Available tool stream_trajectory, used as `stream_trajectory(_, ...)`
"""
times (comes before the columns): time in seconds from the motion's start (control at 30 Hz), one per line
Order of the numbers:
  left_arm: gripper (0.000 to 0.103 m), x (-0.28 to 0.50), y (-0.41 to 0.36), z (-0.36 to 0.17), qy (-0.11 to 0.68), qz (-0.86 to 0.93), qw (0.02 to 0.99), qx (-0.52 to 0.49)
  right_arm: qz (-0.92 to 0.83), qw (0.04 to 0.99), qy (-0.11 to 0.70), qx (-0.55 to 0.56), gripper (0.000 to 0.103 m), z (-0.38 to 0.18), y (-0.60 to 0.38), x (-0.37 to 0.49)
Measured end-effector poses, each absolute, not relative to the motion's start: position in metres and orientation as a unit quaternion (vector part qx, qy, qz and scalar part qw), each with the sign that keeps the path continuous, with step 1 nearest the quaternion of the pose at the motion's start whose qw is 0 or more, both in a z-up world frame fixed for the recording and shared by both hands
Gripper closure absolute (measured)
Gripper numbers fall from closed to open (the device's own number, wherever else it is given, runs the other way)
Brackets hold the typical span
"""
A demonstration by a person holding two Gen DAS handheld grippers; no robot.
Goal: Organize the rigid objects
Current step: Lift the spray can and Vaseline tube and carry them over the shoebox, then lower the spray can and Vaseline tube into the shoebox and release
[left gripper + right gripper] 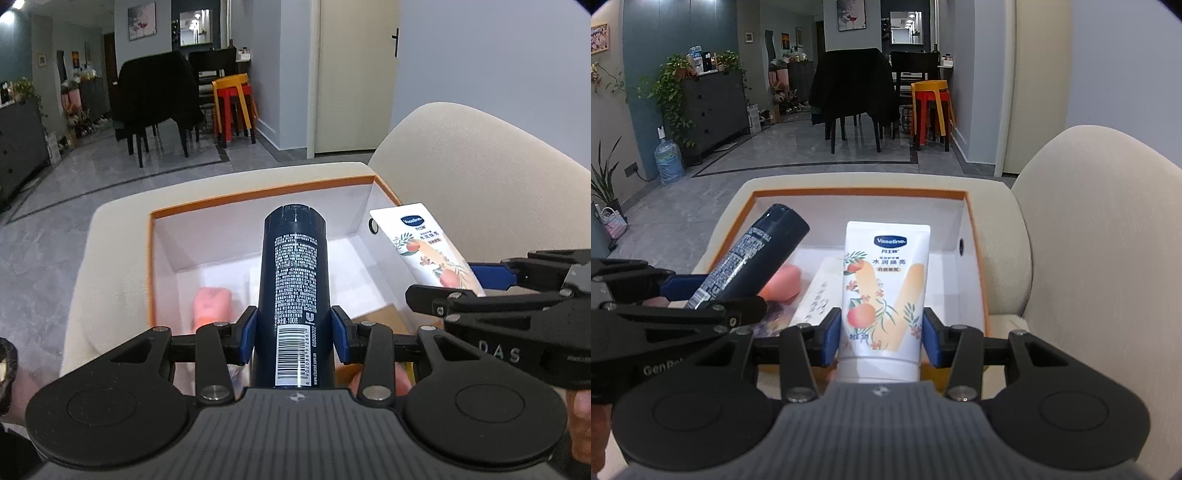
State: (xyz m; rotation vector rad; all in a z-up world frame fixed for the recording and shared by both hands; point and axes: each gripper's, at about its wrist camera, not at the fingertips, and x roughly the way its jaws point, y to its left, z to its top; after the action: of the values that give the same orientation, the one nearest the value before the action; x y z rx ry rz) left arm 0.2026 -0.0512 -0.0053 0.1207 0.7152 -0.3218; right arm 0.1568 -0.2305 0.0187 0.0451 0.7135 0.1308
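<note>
Grey tiled floor, a dark dining set and stacked red and yellow stools (233, 107) fill the background, while a cream sofa cushion (480, 177) carries an open white box with an orange rim (258, 192).

From the left wrist view, the left gripper (294, 334) has its 2 blue pads clamped on a dark navy bottle (294, 273), cap end pointing away and hanging over the box interior. Below it in the box lie a blurred pink object (212, 302) and some pale flat packaging. At the right edge, the right gripper (480, 286) holds a white Vaseline tube (424, 247), which juts over the box's right wall.

From the right wrist view, the right gripper (881, 339) is closed on the Vaseline tube (886, 291) near its cap end, crimped end forward, above the box (857, 192). The left gripper (701, 291) comes in from the left with the navy bottle (753, 258) tilted toward the middle; the pink object (785, 282) and a white carton (818, 295) lie beneath.

Risks, as I judge them: the 2 loads sit near each other over 1 box, so lowering both together could knock bottle against tube or tangle the gripper linkages. The smooth round bottle could roll onto the pink object once released, and the soft tube may squeeze out of its grip.
</note>
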Motion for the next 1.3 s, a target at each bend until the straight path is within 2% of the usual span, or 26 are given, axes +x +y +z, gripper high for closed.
stream_trajectory(0.3, 0.056, 0.248, -0.071, -0.018, 0.37, -0.152, 0.914, 0.073, 0.053, 0.932, 0.358, 0.015, 0.058, 0.007, -0.241, 0.204)
stream_trajectory(0.57, 0.056, 0.272, -0.077, -0.043, 0.406, -0.15, 0.9, 0.045, 0.054, 0.919, 0.39, 0.02, 0.058, -0.014, -0.251, 0.246)
stream_trajectory(0.93, 0.056, 0.284, -0.081, -0.068, 0.447, -0.137, 0.884, 0.016, 0.082, 0.895, 0.439, -0.004, 0.058, -0.035, -0.257, 0.281)
stream_trajectory(1.3, 0.056, 0.29, -0.093, -0.085, 0.475, -0.143, 0.868, 0.028, 0.114, 0.874, 0.471, -0.033, 0.058, -0.047, -0.248, 0.302)
